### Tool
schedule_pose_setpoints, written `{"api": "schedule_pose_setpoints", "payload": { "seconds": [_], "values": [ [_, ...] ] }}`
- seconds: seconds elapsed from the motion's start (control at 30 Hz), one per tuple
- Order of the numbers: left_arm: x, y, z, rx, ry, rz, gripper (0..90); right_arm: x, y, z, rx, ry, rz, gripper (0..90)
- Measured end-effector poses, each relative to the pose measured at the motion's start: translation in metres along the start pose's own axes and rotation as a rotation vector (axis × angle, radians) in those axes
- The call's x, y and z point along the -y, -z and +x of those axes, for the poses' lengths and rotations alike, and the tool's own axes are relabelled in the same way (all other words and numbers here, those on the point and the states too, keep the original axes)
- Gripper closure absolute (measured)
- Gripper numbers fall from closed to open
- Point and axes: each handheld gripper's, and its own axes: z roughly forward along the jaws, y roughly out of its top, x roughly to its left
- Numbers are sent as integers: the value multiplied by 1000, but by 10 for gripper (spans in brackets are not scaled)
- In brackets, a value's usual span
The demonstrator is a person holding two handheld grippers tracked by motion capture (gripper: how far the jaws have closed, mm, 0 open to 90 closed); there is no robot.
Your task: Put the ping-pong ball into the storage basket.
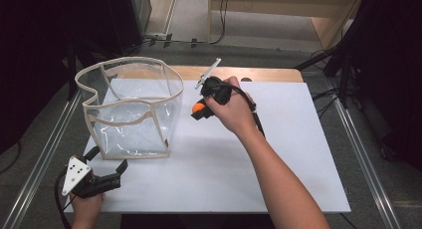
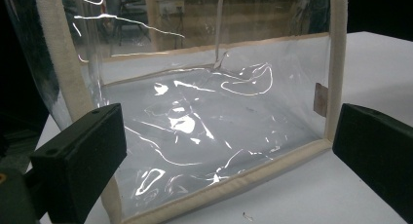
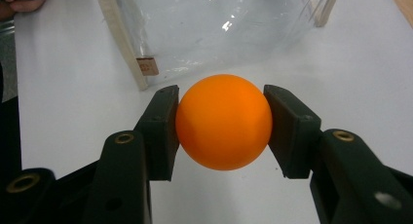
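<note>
An orange ball (image 3: 223, 127) is clamped between the two black jaws of my right gripper (image 3: 221, 129). In the high view that right gripper (image 1: 197, 111) hangs above the white table top, just right of a clear plastic bag (image 1: 130, 107) with beige trim, and the orange ball (image 1: 198, 107) peeks out at its tip. My left gripper (image 1: 109, 162) rests at the table's near left corner, open, its jaws pointing at the bag's lower front edge. In the left gripper view the clear bag (image 2: 204, 117) stands close ahead, between the spread jaws but untouched.
The white table top (image 1: 278, 149) has free room to the right and in front. A wooden strip (image 1: 259, 73) runs along the far edge. Metal rails (image 1: 366, 159) flank the table, and cables lie on the floor behind.
</note>
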Motion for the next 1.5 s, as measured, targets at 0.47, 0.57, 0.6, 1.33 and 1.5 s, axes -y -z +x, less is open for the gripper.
{"api": "schedule_pose_setpoints", "payload": {
  "seconds": [0.47,0.57,0.6,1.33,1.5],
  "values": [
    [0,0,0,1,-1,1,0,-5,6,1,-11,11,-7,480],
    [0,0,0,1,-4,3,0,-6,8,1,-14,16,-12,480],
    [0,0,0,1,-4,3,0,-7,9,2,-15,17,-13,479],
    [0,0,0,2,-1,2,0,-18,22,2,-23,40,-28,480],
    [0,0,0,3,-2,3,0,-21,25,3,-22,36,-31,480]
  ]
}}
